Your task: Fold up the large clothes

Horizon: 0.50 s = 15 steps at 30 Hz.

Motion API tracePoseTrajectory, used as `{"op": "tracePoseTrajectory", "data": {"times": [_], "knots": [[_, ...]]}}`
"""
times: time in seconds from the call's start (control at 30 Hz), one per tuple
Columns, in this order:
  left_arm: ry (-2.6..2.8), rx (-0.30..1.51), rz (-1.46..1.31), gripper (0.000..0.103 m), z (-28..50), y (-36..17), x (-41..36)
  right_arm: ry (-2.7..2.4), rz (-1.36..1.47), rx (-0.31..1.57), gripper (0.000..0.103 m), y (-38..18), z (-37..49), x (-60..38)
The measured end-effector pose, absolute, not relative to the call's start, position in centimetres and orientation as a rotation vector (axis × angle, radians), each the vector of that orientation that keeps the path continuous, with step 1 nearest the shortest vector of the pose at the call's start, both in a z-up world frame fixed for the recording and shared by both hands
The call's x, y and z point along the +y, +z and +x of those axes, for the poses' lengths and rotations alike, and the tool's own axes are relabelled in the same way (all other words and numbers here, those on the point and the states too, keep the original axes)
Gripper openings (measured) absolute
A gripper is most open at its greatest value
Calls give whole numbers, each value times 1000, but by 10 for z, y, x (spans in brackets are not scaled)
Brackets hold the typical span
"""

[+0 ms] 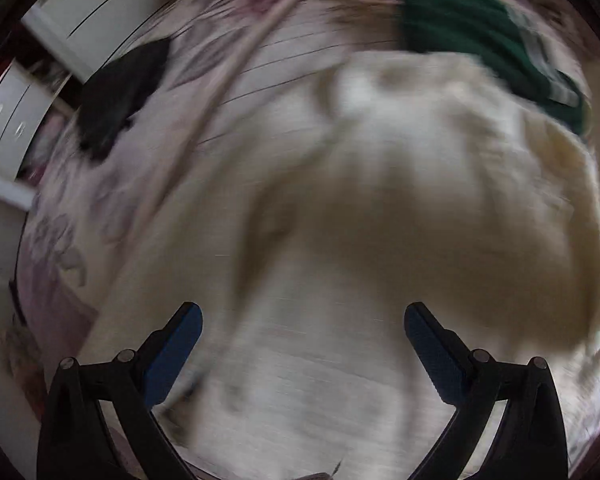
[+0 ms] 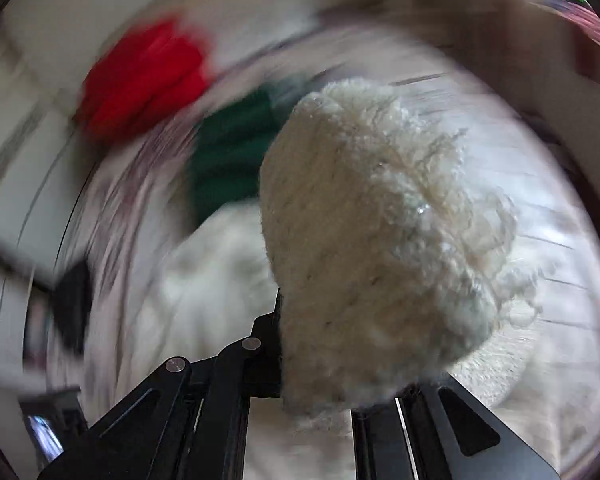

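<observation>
Cream-coloured fleece fills most of both wrist views; the large fluffy garment [image 1: 400,184] is spread over a bed covered by a pale floral bedspread [image 1: 236,76], though much of the left wrist picture is smeared by blur; in the right wrist view a thick bunch of that fleece [image 2: 376,240] is pinched in the right gripper [image 2: 320,360], whose jaws are pressed together on it, the pile hiding the fingertips and standing up in front of the lens; the left gripper [image 1: 302,344] is seen above the garment with its blue-padded fingers [image 1: 176,356] spread wide and nothing between them; whether they touch the cloth cannot be told; a dark green folded garment [image 1: 472,36] lies at the far edge of the cream one, touching or overlapping it; a red item [image 2: 148,76] lies beyond the green one; a black item [image 1: 120,96] rests on the bedspread well apart from the fleece, near white furniture [image 1: 96,4] beside the bed.
</observation>
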<state>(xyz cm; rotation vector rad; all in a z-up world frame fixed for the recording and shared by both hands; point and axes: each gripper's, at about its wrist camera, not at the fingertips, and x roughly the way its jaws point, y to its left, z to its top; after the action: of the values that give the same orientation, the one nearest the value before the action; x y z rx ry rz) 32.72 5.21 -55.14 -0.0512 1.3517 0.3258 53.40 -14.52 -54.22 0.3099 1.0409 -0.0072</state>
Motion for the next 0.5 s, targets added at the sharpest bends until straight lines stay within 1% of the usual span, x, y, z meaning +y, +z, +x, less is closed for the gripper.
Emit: {"op": "tracePoseTrajectory", "data": {"times": [0.07, 0.13, 0.2, 0.23, 0.3, 0.37, 0.43, 0.5], "knots": [[390, 1381, -74, 103, 326, -569, 90, 114, 185, 1123, 8, -575, 551, -73], [418, 1398, -90, 103, 323, -581, 114, 166, 102, 1195, 8, -607, 552, -29], [430, 1412, -107, 103, 321, -588, 131, 224, 50, 1341, 11, -648, 559, 8], [423, 1414, -119, 103, 319, -588, 137, 231, 51, 1407, 17, -666, 561, 13], [396, 1418, -135, 103, 316, -586, 136, 256, 163, 1492, 22, -682, 560, 13], [347, 1416, -153, 103, 317, -581, 130, 250, 311, 1484, 48, -671, 549, -9], [316, 1406, -150, 103, 321, -571, 111, 214, 430, 1421, 57, -649, 524, -43], [280, 1383, -147, 103, 328, -560, 98, 115, 522, 1374, 59, -629, 495, -81]]}}
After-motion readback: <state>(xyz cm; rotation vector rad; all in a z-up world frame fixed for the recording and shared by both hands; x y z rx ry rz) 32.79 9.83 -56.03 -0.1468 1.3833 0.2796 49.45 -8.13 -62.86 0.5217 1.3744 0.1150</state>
